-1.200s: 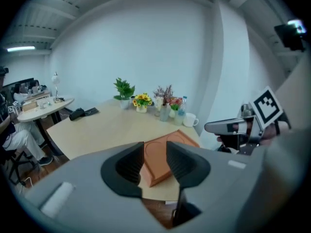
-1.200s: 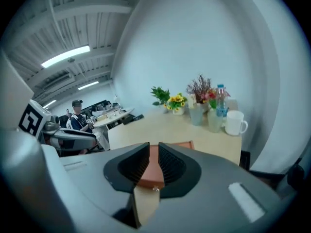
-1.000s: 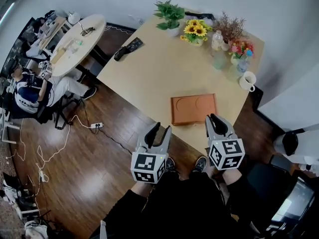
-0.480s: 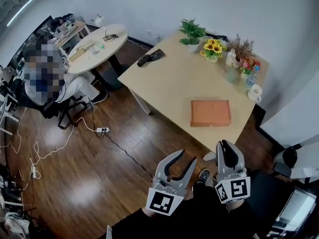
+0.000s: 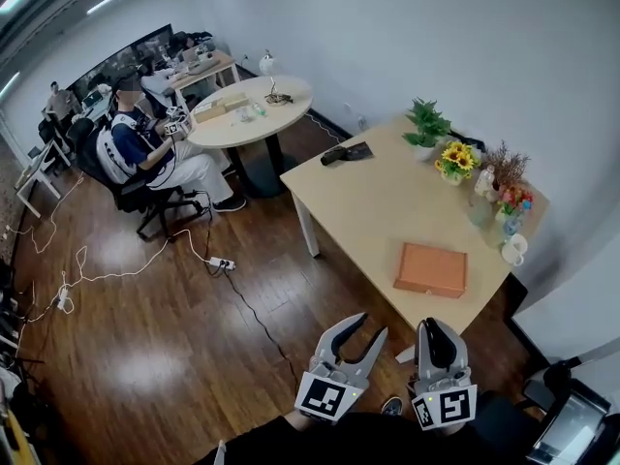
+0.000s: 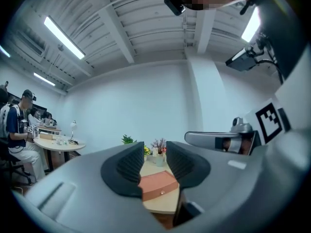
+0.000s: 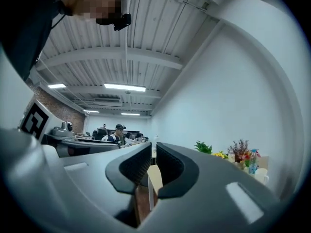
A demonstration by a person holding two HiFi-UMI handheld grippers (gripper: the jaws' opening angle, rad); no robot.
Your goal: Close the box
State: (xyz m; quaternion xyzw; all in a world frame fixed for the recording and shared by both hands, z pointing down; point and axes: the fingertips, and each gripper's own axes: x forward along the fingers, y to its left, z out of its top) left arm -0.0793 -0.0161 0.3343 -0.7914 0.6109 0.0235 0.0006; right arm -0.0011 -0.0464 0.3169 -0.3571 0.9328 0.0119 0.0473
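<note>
Box (image 5: 430, 270) lies closed on the table (image 5: 373, 197), well apart from both grippers; the left gripper (image 5: 359, 328) gapes empty, while the right gripper (image 5: 432, 329) is closing its jaws on nothing.

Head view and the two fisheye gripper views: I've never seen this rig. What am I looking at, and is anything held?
There is no robot. A person holds a two-jaw gripper in each hand. The head view comes from a camera on the person's head, looking down. The other two cameras ride on the grippers and look along the jaws. The left gripper has its jaws apart, the right gripper is closing its jaws, and both are empty. On the table are a closed orange-brown box, a potted plant, sunflowers and a white mug.
</note>
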